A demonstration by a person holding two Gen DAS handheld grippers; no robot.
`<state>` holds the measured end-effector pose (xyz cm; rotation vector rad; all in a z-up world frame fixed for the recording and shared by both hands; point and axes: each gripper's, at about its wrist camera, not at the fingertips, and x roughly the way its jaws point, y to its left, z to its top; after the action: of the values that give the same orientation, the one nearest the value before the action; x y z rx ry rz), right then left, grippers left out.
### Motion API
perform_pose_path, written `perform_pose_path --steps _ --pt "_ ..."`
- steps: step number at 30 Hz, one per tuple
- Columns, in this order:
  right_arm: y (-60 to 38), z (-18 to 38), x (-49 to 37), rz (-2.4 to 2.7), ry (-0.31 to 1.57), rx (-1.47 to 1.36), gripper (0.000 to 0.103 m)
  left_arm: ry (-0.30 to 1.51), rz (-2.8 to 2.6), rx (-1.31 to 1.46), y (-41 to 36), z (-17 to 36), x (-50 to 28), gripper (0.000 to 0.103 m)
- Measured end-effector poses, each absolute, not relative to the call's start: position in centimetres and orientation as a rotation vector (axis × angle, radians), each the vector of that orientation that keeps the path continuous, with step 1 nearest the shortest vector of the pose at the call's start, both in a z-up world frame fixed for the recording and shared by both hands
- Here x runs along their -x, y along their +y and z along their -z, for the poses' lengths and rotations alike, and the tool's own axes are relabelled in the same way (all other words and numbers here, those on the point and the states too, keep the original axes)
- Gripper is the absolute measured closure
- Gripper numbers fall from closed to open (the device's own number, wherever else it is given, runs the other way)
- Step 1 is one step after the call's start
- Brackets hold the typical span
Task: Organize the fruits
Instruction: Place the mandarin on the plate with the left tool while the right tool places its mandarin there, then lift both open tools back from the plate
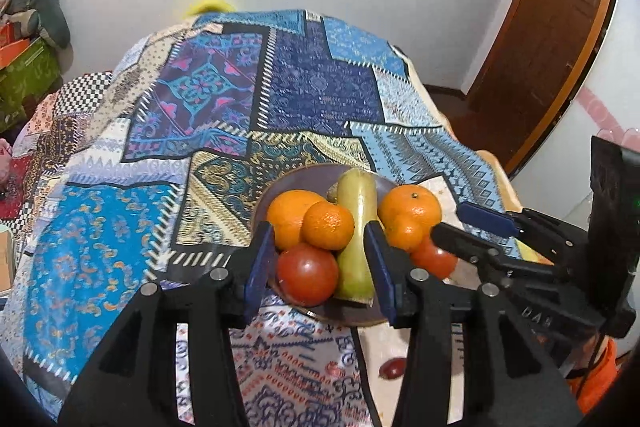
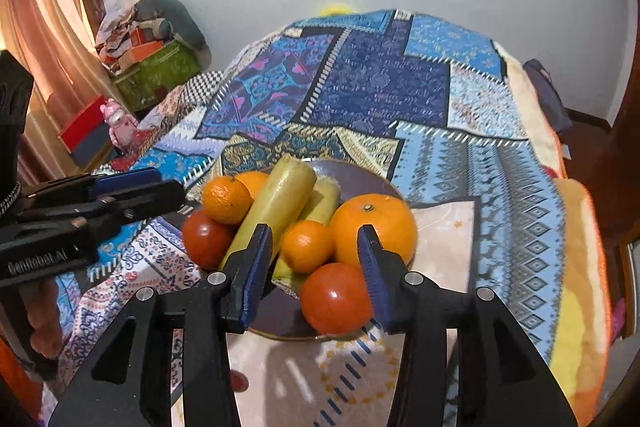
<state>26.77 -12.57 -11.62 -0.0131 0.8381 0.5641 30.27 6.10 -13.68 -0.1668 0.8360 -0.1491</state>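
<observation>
A dark round plate (image 1: pixel 352 315) (image 2: pixel 360 175) on the patchwork cloth holds oranges (image 1: pixel 288 215) (image 2: pixel 372 227), small mandarins (image 1: pixel 328 225) (image 2: pixel 306 245), yellow-green bananas (image 1: pixel 356 227) (image 2: pixel 276 203) and two red tomatoes (image 1: pixel 306 273) (image 2: pixel 336 297). My left gripper (image 1: pixel 320 263) is open, hovering just above the near tomato and banana, holding nothing. My right gripper (image 2: pixel 316 267) is open above the small mandarin and near tomato, holding nothing. Each gripper shows at the side of the other's view: the right one (image 1: pixel 476 227), the left one (image 2: pixel 148 183).
The patchwork cloth (image 1: pixel 280 87) covers a bed or table. A small red item (image 1: pixel 392 367) lies on the cloth near the plate. Boxes and clutter (image 2: pixel 152 59) stand at the far left, a wooden door (image 1: pixel 552 39) at the right.
</observation>
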Motion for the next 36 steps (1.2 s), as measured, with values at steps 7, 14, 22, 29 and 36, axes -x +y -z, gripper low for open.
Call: perform_pose_path --steps 7,14,22,29,36 --pt "-13.9 10.6 -24.3 -0.573 0.825 0.004 0.062 0.831 0.159 0.171 7.5 12.6 -26.6 0.056" --pt "-16.0 13.0 -20.6 -0.514 0.89 0.019 0.062 0.907 0.194 0.174 6.7 15.2 -23.7 0.056" --pt "-18.8 15.7 -17.7 -0.474 0.992 -0.06 0.062 1.009 0.273 0.175 2.6 19.1 -22.5 0.056" --pt "-19.3 15.8 -16.8 -0.486 0.986 -0.098 0.061 1.034 0.256 0.049 -1.6 21.0 -23.3 0.056" --pt "-19.4 16.4 -16.9 -0.498 0.983 -0.114 0.061 1.076 0.222 -0.002 -2.8 22.6 -24.3 0.069"
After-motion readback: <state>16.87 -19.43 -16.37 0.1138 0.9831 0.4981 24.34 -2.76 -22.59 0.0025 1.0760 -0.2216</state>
